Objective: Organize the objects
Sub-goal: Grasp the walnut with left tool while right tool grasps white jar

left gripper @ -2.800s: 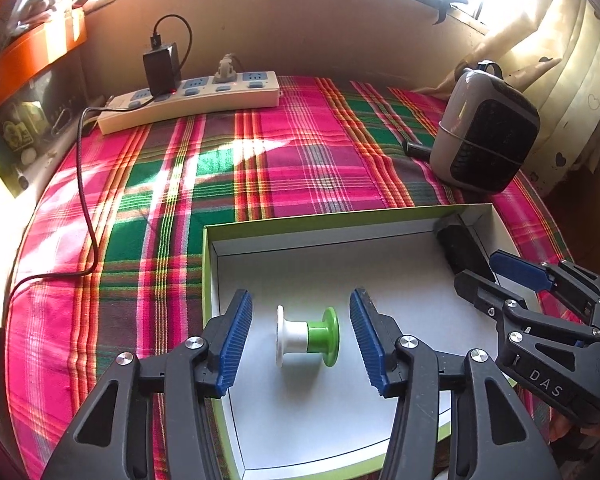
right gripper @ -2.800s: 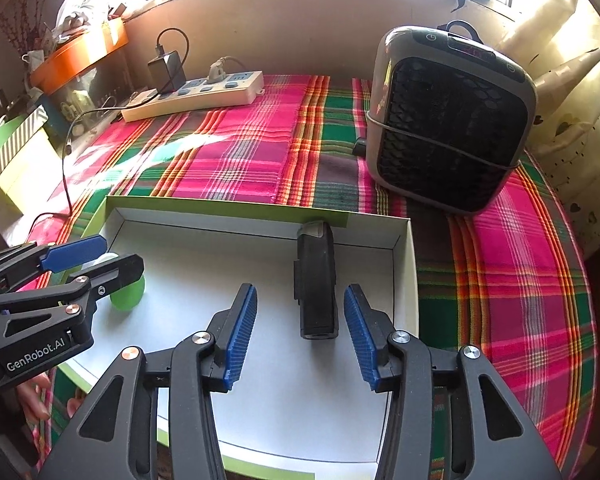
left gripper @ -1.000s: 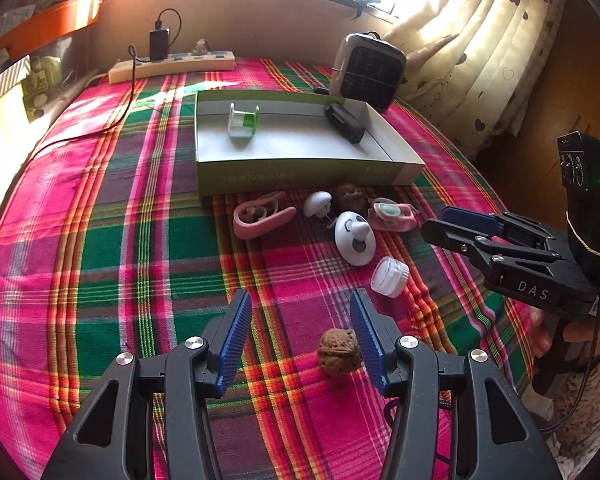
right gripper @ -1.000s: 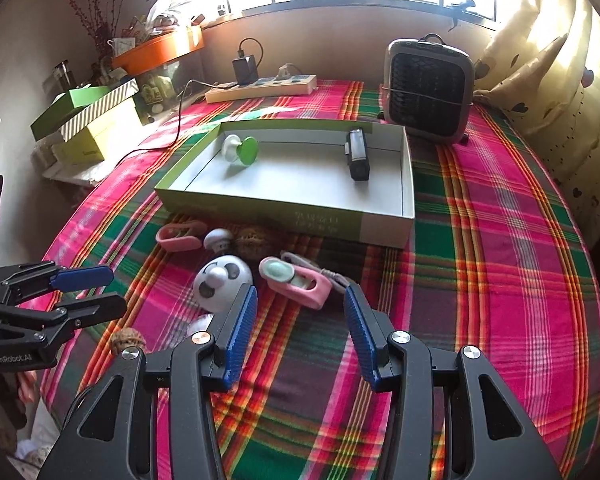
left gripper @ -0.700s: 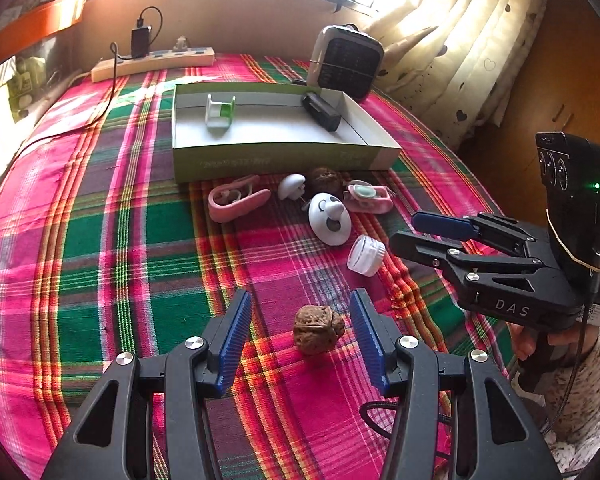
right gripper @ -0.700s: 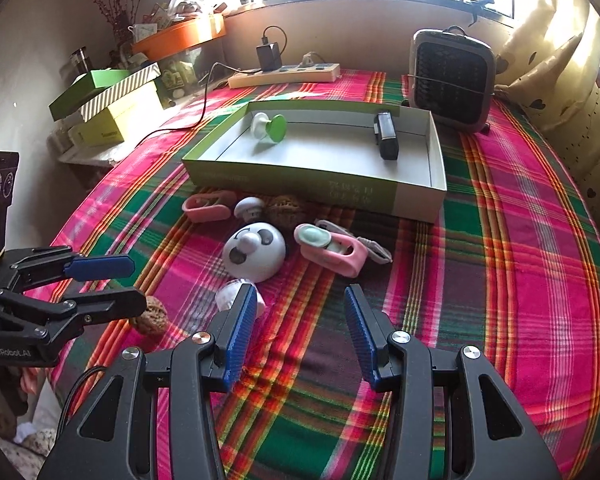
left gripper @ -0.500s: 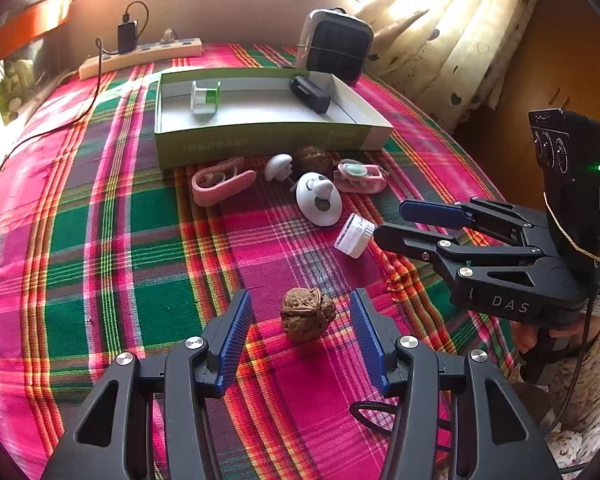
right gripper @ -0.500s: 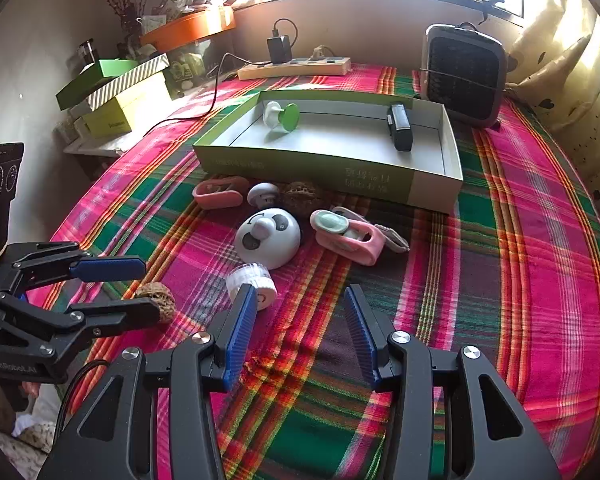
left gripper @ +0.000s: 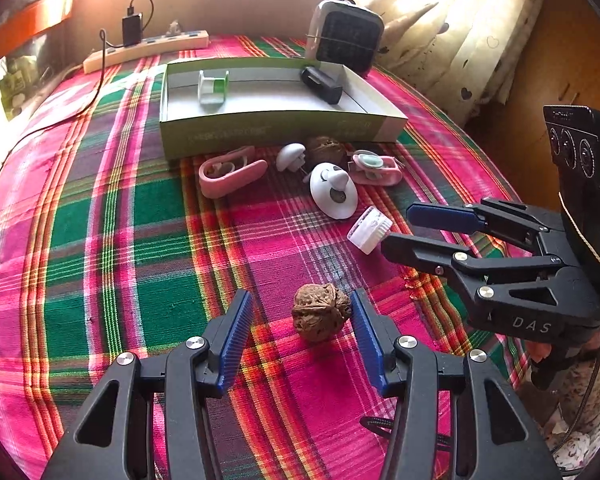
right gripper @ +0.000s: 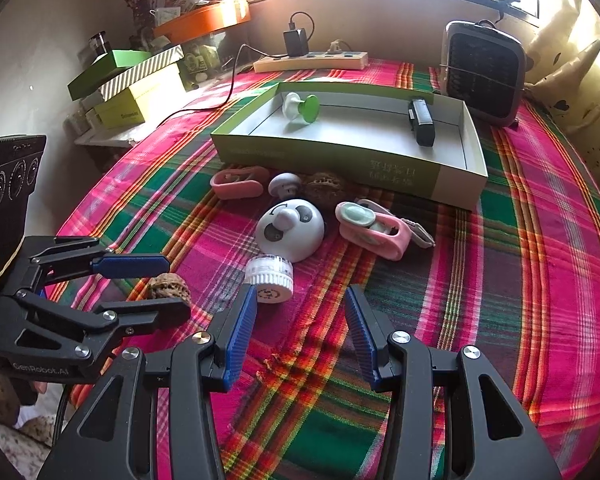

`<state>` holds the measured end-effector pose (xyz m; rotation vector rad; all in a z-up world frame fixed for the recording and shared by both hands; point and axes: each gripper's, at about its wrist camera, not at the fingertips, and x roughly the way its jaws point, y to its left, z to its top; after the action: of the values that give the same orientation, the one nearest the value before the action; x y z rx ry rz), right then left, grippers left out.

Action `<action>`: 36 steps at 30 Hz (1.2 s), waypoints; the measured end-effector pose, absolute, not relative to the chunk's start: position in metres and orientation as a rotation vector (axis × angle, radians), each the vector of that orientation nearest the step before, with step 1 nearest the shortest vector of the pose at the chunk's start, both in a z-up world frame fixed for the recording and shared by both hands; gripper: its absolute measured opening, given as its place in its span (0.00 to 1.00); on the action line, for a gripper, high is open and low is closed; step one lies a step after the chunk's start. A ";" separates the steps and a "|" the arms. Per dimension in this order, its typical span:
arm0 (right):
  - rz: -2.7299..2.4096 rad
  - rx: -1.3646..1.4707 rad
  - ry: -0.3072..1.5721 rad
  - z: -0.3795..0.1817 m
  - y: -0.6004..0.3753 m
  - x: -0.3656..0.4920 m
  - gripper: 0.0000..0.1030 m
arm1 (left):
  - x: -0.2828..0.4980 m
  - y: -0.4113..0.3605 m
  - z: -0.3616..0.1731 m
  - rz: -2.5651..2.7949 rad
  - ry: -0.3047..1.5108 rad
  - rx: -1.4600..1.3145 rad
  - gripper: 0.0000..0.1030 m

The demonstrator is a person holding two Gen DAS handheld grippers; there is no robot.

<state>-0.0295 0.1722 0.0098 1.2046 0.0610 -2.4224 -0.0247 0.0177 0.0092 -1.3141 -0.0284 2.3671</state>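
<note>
Your left tool [left gripper: 298, 320] straddles the walnut [left gripper: 320, 312] on the plaid table [left gripper: 140, 240], its jaws just closing in, right pad touching, left pad apart. Your right tool [right gripper: 300, 328] hangs open and empty just beside the white ribbed cap [right gripper: 269, 278]

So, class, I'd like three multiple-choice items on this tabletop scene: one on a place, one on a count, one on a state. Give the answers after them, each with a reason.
1. Where is the black device?
A. inside the green box
B. on the cloth beside the heater
C. in the right gripper

2. How many walnuts are visible?
A. one
B. two
C. four

3. The left gripper is
A. shut on a pink clip
B. open around the near walnut
C. out of sight

Answers: A, it lies on the box floor; B, one between the left gripper's pads, a second walnut beside the box; B, a gap shows at the left pad as it has just been closing.
</note>
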 end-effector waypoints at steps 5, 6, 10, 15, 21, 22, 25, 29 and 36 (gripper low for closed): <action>-2.407 1.201 0.057 0.008 0.169 -0.031 0.45 | -0.026 0.015 0.010 2.377 -0.014 -1.310 0.38; -2.404 1.203 0.054 0.007 0.168 -0.032 0.45 | -0.027 0.015 0.010 2.377 -0.018 -1.308 0.37; -2.392 1.207 0.065 0.004 0.163 -0.034 0.45 | -0.028 0.013 0.009 2.383 -0.021 -1.304 0.33; -2.386 1.210 0.065 0.003 0.157 -0.037 0.45 | -0.031 0.009 0.008 2.389 -0.035 -1.304 0.27; -2.399 1.208 0.085 0.002 0.152 -0.041 0.45 | -0.034 0.007 0.007 2.396 -0.052 -1.299 0.27; -2.402 1.206 0.091 0.002 0.151 -0.042 0.45 | -0.034 0.007 0.007 2.396 -0.053 -1.298 0.27; -2.413 1.199 0.103 0.001 0.149 -0.043 0.45 | -0.035 0.006 0.007 2.396 -0.062 -1.295 0.27; -2.422 1.185 0.137 0.000 0.147 -0.042 0.45 | -0.038 0.006 0.007 2.400 -0.073 -1.293 0.27; -2.445 1.173 0.166 0.000 0.148 -0.041 0.34 | -0.040 0.007 0.006 2.407 -0.074 -1.290 0.27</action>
<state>-0.0414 0.1482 0.0001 1.1727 0.1663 -2.4449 -0.0402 0.0071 0.0064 -1.2904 -0.0737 2.4072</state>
